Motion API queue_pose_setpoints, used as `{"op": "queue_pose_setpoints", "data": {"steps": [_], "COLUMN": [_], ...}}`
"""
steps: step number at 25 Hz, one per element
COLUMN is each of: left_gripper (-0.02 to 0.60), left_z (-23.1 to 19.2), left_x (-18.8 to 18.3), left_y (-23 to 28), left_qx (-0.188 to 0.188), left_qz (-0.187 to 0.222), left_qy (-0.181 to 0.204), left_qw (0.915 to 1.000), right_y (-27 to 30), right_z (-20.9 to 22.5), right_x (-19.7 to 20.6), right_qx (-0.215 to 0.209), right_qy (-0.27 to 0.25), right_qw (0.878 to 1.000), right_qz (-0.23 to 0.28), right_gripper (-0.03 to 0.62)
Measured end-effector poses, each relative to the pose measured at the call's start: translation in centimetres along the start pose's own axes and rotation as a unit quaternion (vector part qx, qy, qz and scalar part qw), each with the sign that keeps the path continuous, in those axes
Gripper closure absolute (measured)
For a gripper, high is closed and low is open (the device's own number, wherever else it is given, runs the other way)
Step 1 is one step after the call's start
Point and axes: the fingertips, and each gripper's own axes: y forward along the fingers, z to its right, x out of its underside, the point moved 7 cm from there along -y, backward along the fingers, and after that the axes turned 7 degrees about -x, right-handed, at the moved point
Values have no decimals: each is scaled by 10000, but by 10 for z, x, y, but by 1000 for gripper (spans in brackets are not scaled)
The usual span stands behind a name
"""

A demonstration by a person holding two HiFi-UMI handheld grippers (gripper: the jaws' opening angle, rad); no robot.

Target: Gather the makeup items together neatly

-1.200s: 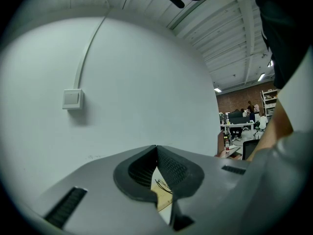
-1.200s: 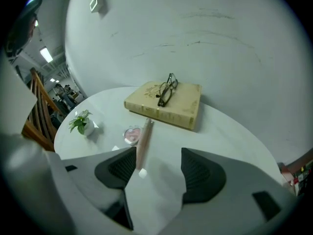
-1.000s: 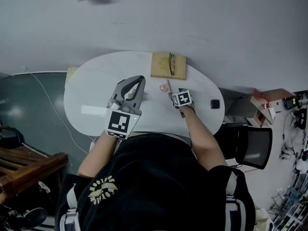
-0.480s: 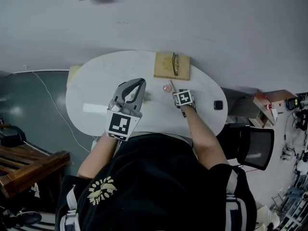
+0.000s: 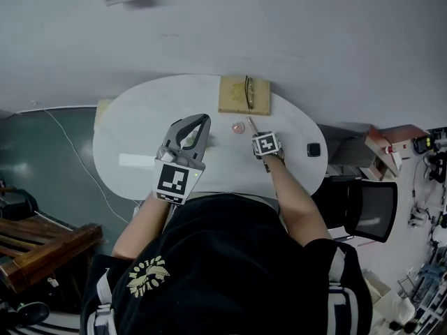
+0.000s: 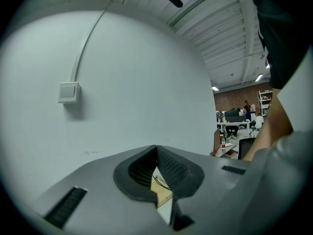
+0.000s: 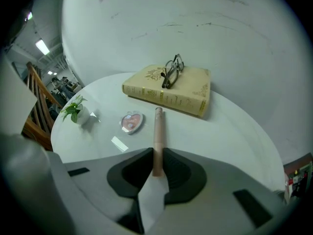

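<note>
**Head view.** The tube [image 5: 249, 123] lies on the table [image 5: 147, 117], at 1 o'clock of the table's middle. The compact [image 5: 238, 127] is just beside it at 9 o'clock, and the book [image 5: 234, 100] is at 12 o'clock. The right hand-held gripper [image 5: 253, 130] is at the tube's near end. The left hand-held gripper [image 5: 197, 121] hangs well apart at 9 o'clock. The tube is too small here for us to read the grip.

**Left gripper view.** The jaws meet at their tips with nothing between them. The book shows only as a sliver below them.

**Right gripper view.** The jaws have just been closing and now clamp the tube's near end. We judge the tube light, stiff and smooth. Being round, it may roll or pivot, so a hold nearer mid-length would steady it. Its near tip is hidden behind the pads. We cannot tell whether it has left the table.
</note>
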Motion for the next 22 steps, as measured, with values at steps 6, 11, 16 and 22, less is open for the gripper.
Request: {"op": "queue_pose_setpoints", "data": {"steps": [6, 11, 16, 22], "left_gripper": [558, 559, 558, 558], "left_z": [14, 26, 42, 63], "left_x": [-3, -5, -10, -18], "left_y": [6, 13, 21, 30], "left_qx": [146, 270, 420, 608], "left_qz": [44, 74, 126, 178], "left_qy": [-45, -59, -46, 19], "left_qw": [9999, 9996, 9990, 9980], "right_y": [-15, -27, -40, -58], "right_z": [12, 26, 42, 62], "right_x": [13, 29, 48, 68], "right_qx": [17, 106, 174, 325], "right_qy": [296, 477, 719, 958], "right_qw": [9995, 9986, 9969, 9942], "right_qz": [139, 206, 262, 370], "right_gripper": [513, 513, 513, 513]}}
